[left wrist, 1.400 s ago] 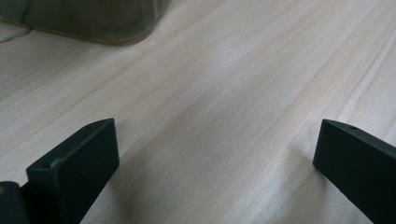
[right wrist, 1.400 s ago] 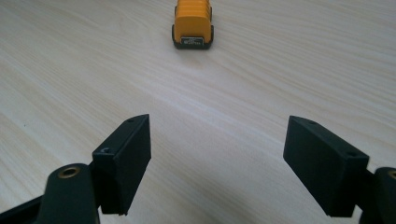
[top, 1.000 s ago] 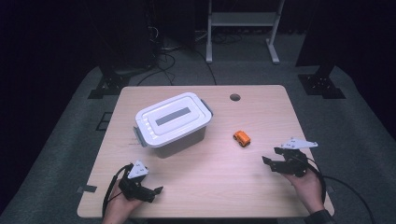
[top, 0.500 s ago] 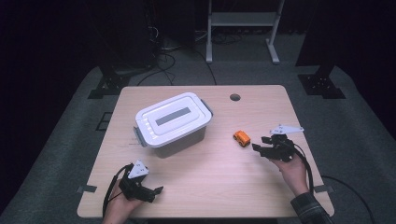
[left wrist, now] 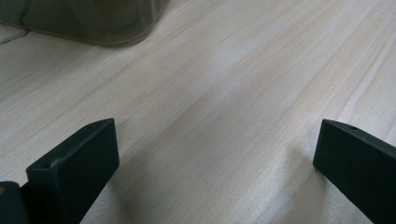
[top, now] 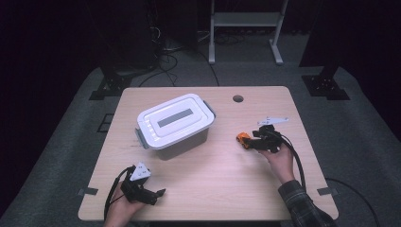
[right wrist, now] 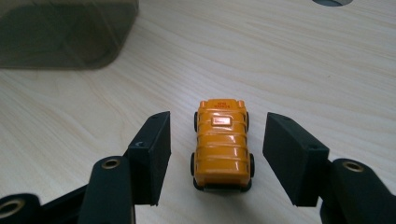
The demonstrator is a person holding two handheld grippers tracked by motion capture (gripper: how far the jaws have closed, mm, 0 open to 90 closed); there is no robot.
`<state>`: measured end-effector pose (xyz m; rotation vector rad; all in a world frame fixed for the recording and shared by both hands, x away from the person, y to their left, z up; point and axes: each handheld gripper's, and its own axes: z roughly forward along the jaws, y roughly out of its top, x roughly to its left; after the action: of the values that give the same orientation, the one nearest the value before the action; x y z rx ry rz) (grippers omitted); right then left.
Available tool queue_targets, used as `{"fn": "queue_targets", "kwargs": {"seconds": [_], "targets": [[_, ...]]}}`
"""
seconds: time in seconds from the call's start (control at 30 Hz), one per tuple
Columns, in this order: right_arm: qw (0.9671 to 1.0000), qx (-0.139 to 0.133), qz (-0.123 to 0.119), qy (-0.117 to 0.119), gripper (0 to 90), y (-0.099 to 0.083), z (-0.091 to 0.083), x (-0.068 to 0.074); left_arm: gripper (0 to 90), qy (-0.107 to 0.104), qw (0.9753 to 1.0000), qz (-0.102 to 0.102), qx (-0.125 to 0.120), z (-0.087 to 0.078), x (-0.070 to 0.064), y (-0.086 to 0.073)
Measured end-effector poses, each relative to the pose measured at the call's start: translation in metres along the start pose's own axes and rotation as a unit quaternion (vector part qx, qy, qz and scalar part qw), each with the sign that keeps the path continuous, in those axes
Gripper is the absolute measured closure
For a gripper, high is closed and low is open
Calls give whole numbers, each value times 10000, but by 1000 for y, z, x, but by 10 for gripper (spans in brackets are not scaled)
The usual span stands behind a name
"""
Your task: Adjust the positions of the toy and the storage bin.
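Observation:
A small orange toy car (right wrist: 221,143) stands on the wooden table (top: 222,179), right of the box; in the high view the car (top: 243,138) is partly behind the jaws. My right gripper (right wrist: 215,158) is open, its jaws on either side of the car with a gap to each. In the high view the right gripper (top: 250,142) is held by a hand in a plaid sleeve. My left gripper (top: 159,195) rests near the table's front left edge, open wide over bare wood (left wrist: 219,154) with nothing between its jaws.
A grey plastic box with a white clip-on lid (top: 175,125) sits left of centre; its corner shows in both gripper views (right wrist: 65,37). A round hole (top: 238,98) is in the table at the back. Dark floor, stands and cables surround the table.
My right gripper has moved left and forward from the table's right edge to the orange car, and its jaws now straddle it. The left gripper has stayed put.

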<state>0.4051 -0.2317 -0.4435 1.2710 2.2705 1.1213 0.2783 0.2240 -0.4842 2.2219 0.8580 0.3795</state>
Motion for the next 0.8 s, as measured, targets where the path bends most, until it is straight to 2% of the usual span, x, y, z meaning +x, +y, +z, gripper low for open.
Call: {"fn": "queue_targets", "kwargs": {"seconds": [0.13,0.17,0.27,0.47,0.63,0.8], "targets": [[10000,23,-24,-68,422,1,6,0,0,0,10000,-3,-2,0,0,0],[9998,111,-71,-121,426,-1,12,-1,0,0,10000,-3,-1,0,0,0],[9997,156,-96,-154,452,-3,17,-2,0,0,10000,-3,-2,0,0,0],[9995,215,-164,-177,564,-5,24,-1,0,0,10000,-4,-3,0,0,0],[9990,236,-248,-280,583,-4,23,2,0,0,10000,-4,-3,0,0,0],[9988,350,-208,-267,585,-4,16,1,0,-1,10000,-6,-6,1,0,0]]}}
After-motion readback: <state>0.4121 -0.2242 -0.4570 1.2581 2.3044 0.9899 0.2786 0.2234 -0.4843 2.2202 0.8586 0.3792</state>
